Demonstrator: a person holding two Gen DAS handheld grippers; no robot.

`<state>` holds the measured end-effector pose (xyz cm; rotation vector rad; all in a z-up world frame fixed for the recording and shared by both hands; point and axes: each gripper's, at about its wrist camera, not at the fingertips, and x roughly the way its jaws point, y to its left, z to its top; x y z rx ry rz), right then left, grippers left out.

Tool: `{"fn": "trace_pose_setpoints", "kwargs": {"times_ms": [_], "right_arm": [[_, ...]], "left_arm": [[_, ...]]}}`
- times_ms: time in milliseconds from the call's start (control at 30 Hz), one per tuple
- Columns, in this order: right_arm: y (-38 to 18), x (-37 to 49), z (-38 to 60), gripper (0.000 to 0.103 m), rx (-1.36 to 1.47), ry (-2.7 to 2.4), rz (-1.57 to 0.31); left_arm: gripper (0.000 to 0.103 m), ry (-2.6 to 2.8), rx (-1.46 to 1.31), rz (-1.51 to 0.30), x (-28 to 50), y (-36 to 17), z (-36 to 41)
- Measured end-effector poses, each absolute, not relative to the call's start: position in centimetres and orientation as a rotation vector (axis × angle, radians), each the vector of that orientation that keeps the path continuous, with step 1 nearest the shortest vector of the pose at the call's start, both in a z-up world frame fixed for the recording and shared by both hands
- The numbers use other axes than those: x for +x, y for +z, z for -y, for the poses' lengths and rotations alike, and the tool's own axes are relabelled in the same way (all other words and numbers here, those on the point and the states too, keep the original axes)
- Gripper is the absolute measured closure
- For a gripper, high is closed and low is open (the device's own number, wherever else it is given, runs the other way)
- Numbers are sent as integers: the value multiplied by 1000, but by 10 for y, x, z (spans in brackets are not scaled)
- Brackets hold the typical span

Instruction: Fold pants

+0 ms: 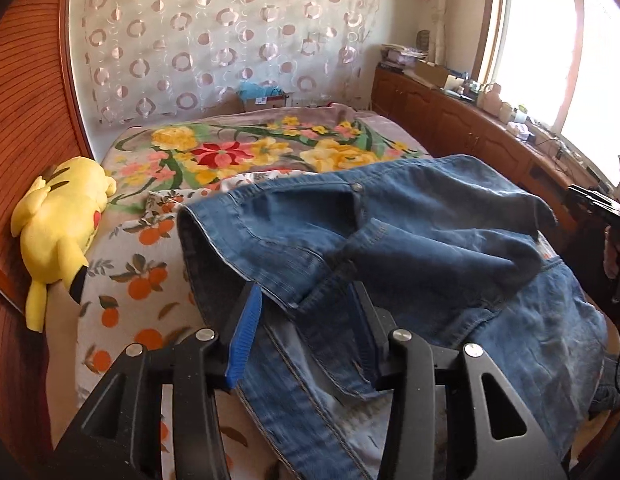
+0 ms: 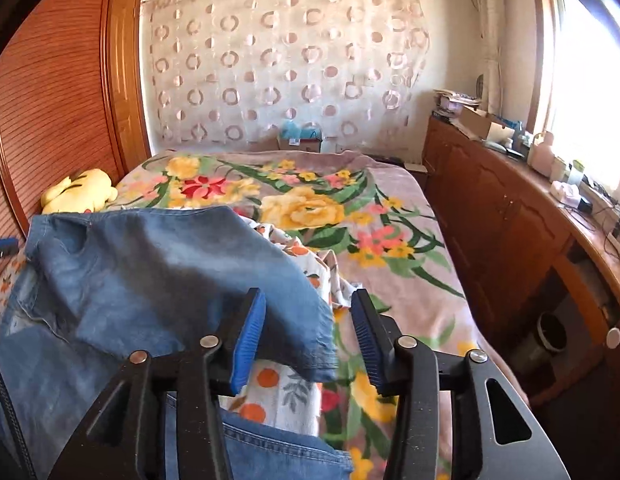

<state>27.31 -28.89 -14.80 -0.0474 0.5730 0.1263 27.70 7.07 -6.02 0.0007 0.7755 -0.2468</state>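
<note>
**Both grippers wide open, jeans draped through them**

Left gripper (image 1: pixel 305 336): jaws spread apart, nothing clamped. Denim of the jeans (image 1: pixel 410 232) lies across and between the fingers, covering most of the right finger; blue pad on the left finger (image 1: pixel 243 340) is visible.

Right gripper (image 2: pixel 310 336): jaws also apart. A jeans hem corner (image 2: pixel 314 344) hangs into the gap, next to the left pad; can't tell if it touches. More denim sits at 6 o'clock below the fingers.

Jeans are bunched on the near part of the bed, waistband and button (image 1: pixel 354 187) at 12 o'clock in the left view, over an orange-print sheet (image 1: pixel 141 280).

Surroundings, near to far:
- Yellow plush toy (image 1: pixel 65 232) at 9 o'clock, against the slatted wood panel (image 1: pixel 29 120).
- Floral blanket (image 2: pixel 310 208) covers the far bed, 12 to 2 o'clock in the right view.
- Wooden cabinets (image 2: pixel 502 220) at 3 o'clock, top cluttered with boxes, bottles, cables.
- Cardboard box (image 1: pixel 265 100) at the foot of the bed.
- Circle-pattern curtain (image 2: pixel 285 64) on the far wall; bright window (image 1: pixel 550 40) at 2 o'clock.
</note>
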Motion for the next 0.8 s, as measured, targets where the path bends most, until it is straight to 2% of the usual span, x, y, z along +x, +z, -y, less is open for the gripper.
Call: {"fn": "trace_pose_setpoints", "kwargs": {"times_ms": [167, 300, 433, 800], "right_arm": [[-165, 278, 275, 54, -63, 145, -619], [-158, 280, 282, 53, -52, 127, -633], [-152, 305, 291, 49, -34, 115, -645], [-147, 398, 279, 49, -17, 138, -761]], "left_arm": [[57, -285, -2, -826, 264, -77, -55], [58, -292, 17, -852, 263, -87, -42], [57, -309, 16, -840, 263, -90, -36], [56, -285, 32, -859, 267, -109, -32]]}}
